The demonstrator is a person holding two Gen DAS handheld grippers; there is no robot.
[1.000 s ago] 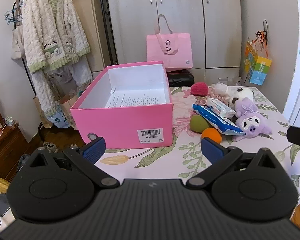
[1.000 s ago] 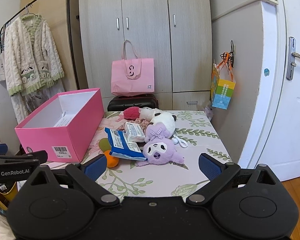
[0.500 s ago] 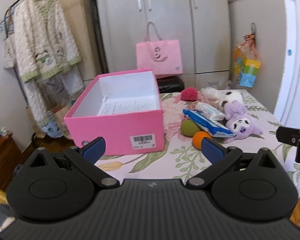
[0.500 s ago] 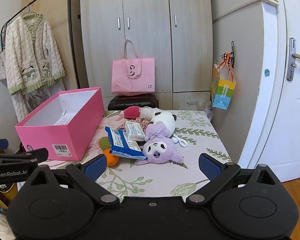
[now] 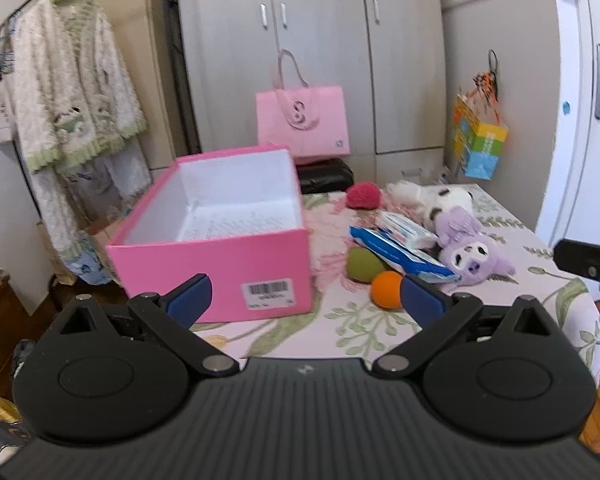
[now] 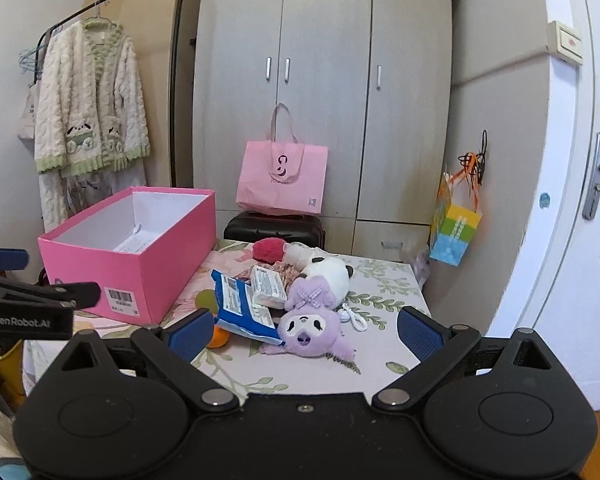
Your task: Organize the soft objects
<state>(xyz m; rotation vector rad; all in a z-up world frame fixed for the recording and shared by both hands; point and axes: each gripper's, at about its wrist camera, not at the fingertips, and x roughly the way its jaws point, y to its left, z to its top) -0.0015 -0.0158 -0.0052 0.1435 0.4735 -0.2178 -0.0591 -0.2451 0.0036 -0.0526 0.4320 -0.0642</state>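
An open pink box (image 5: 216, 248) (image 6: 140, 256) stands on the left of a floral table (image 5: 340, 320), holding only a paper sheet. To its right lies a pile: a purple plush (image 5: 474, 250) (image 6: 310, 326), a black-and-white plush (image 5: 440, 198) (image 6: 324, 270), a red fluffy ball (image 5: 364, 196) (image 6: 268, 250), a green ball (image 5: 364, 264), an orange ball (image 5: 386, 290) and blue and white wipe packs (image 5: 400, 248) (image 6: 240, 304). My left gripper (image 5: 304, 300) hangs open before the box. My right gripper (image 6: 306, 332) hangs open short of the purple plush.
A pink tote bag (image 5: 302, 120) rests on a black suitcase (image 6: 274, 228) behind the table, before grey wardrobe doors (image 6: 324, 88). A knitted cardigan (image 6: 90, 100) hangs on a rack at left. A colourful bag (image 6: 456, 228) hangs by the white door (image 6: 580, 200) at right.
The left gripper has drawn back and swung slightly right, so the box and toys look smaller. The right gripper has barely moved. Nothing on the table has shifted.
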